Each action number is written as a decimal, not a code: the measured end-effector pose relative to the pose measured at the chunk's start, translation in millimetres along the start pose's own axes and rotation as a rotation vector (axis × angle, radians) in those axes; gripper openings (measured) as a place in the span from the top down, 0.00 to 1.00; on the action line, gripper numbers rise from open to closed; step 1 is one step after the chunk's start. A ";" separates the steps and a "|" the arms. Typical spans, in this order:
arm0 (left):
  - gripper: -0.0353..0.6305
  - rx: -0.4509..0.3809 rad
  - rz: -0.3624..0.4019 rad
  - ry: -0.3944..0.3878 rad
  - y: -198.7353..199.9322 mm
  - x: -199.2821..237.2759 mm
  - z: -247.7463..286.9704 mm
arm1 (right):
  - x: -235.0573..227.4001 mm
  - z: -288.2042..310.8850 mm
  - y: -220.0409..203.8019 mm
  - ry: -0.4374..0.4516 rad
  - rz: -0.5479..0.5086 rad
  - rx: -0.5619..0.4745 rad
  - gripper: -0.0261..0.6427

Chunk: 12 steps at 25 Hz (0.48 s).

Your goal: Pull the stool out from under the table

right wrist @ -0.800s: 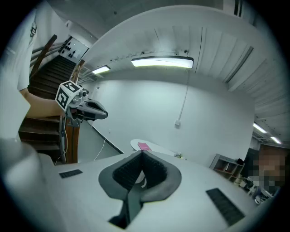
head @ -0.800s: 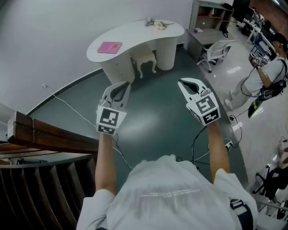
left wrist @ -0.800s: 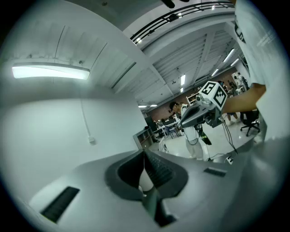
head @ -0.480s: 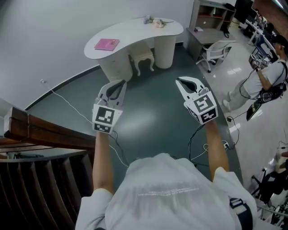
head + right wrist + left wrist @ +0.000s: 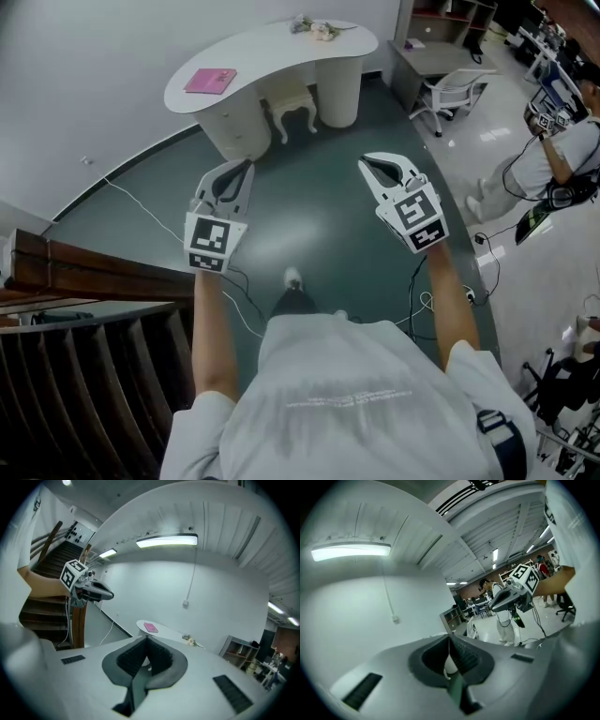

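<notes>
A small white stool point(image 5: 289, 108) with curved legs stands tucked under the curved white table point(image 5: 272, 52) at the far side of the green floor. Both grippers are held out in the air in front of the person, well short of the stool. The left gripper point(image 5: 247, 166) is shut and empty, and so is the right gripper point(image 5: 365, 160). In the left gripper view the left gripper point(image 5: 449, 638) has its jaws together, with the right gripper point(image 5: 513, 592) beside it. The right gripper view shows the right gripper point(image 5: 146, 639) shut, pointing toward the table point(image 5: 164, 630).
A pink book point(image 5: 209, 81) and flowers point(image 5: 314, 28) lie on the table. A wooden stair rail point(image 5: 84, 277) runs at the left. Cables point(image 5: 141, 211) trail over the floor. An office chair point(image 5: 450, 94), a shelf desk point(image 5: 436, 52) and a person point(image 5: 562, 159) are at the right.
The table and stool have slid up and left in the head view. A foot has come into view below the grippers. Both grippers stay shut and have drifted slightly left.
</notes>
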<state>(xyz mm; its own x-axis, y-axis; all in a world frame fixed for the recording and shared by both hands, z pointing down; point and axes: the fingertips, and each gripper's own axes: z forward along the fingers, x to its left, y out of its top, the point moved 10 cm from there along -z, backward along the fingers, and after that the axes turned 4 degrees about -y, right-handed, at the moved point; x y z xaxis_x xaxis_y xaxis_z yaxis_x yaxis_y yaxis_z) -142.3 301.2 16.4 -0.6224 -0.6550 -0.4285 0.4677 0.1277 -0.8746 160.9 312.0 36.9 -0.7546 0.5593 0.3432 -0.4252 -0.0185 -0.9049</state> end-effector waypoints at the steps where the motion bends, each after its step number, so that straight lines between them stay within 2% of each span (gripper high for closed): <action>1: 0.92 0.002 -0.002 -0.002 -2.1 3.2 6.8 | -4.3 5.8 -0.9 0.000 0.022 -0.013 0.94; 7: 0.92 0.009 -0.016 -0.024 -23.9 38.0 56.7 | -32.4 60.0 -10.3 -0.008 0.087 0.026 0.94; 12: 0.92 0.007 -0.044 -0.031 -49.0 97.4 116.2 | -72.1 129.6 -8.8 -0.022 0.104 0.035 0.94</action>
<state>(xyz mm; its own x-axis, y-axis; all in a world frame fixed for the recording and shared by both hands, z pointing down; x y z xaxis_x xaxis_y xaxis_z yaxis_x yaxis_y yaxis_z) -152.9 144.6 43.8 -0.6227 -0.6828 -0.3821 0.4450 0.0927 -0.8907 154.3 164.4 52.7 -0.8059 0.5349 0.2536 -0.3609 -0.1043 -0.9268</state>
